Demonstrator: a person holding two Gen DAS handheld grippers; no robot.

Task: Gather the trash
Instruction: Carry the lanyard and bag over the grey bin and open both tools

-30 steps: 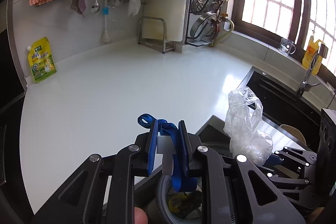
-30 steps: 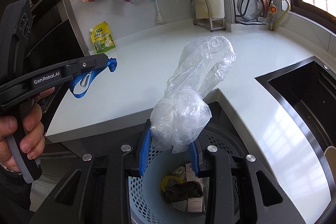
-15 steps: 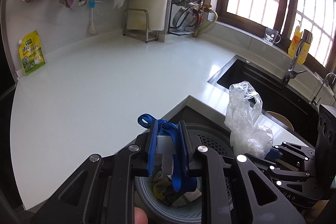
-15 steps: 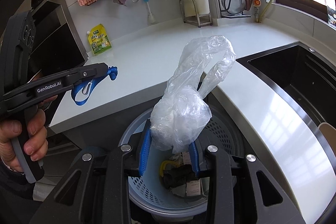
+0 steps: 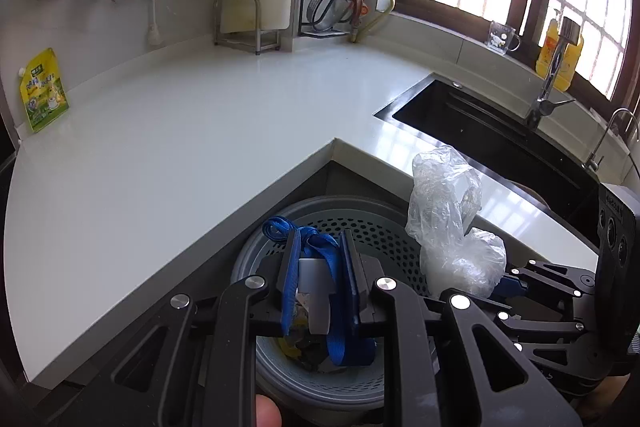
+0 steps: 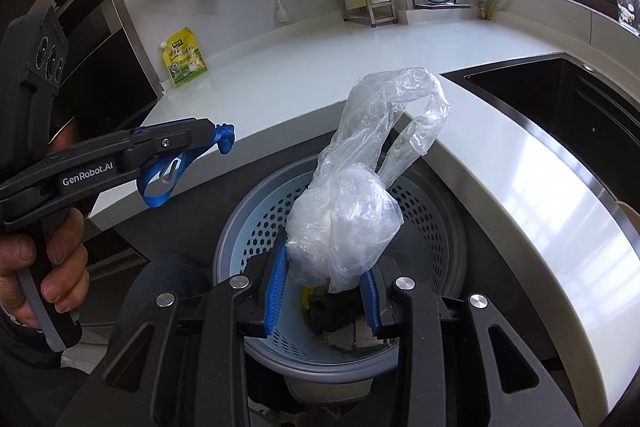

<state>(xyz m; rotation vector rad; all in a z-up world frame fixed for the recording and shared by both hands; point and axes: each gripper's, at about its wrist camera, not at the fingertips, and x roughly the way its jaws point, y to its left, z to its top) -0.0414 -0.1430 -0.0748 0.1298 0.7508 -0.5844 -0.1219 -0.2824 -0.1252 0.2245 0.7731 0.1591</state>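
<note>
Change: both tools have come nearer the basket; more of its inside shows than before.
Tabletop (image 5: 168,131): white, at 12 o'clock from the basket.
Basket (image 6: 432,211): perforated, grey rim, litter at the bottom.
Plastic bag (image 6: 352,227): crumpled, pinched by the right tool (image 6: 326,291), above the basket.
Blue strap (image 5: 320,267): pinched by the left tool (image 5: 318,267), at 9 o'clock from the bag.
</note>
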